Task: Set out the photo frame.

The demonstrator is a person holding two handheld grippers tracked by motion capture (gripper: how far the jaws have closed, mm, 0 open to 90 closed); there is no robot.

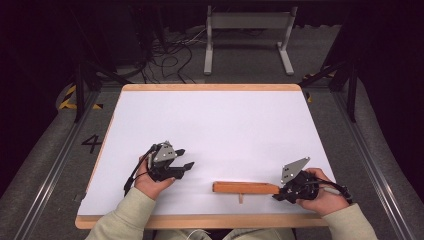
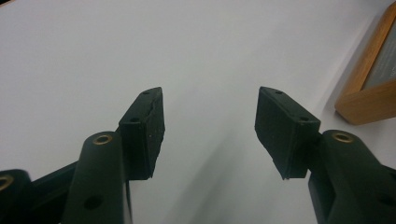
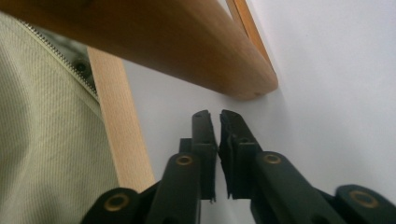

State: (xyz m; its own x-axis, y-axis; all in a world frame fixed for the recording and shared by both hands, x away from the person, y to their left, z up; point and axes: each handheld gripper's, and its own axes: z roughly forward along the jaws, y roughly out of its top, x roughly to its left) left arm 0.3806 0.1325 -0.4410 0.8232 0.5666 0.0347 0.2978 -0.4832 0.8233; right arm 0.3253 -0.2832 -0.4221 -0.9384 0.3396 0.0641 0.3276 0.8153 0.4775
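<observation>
A long wooden bar (image 1: 245,188) lies flat near the table's front edge, with a short peg (image 1: 240,198) sticking out from its front side. My right gripper (image 1: 278,194) is at the bar's right end, held in a hand. In the right gripper view its jaws (image 3: 219,116) are shut with nothing between them, tips just short of the bar's rounded end (image 3: 243,84). My left gripper (image 1: 186,159) rests at the left of the table, apart from the bar. Its jaws (image 2: 210,100) stand wide open over bare white surface.
The white tabletop (image 1: 215,125) has a wooden rim (image 1: 210,87); a corner of the rim (image 2: 369,88) appears in the left gripper view. The front rim (image 3: 119,121) and a pale jacket (image 3: 42,140) lie beside the right jaws. A metal stand (image 1: 247,30) and cables sit beyond the table.
</observation>
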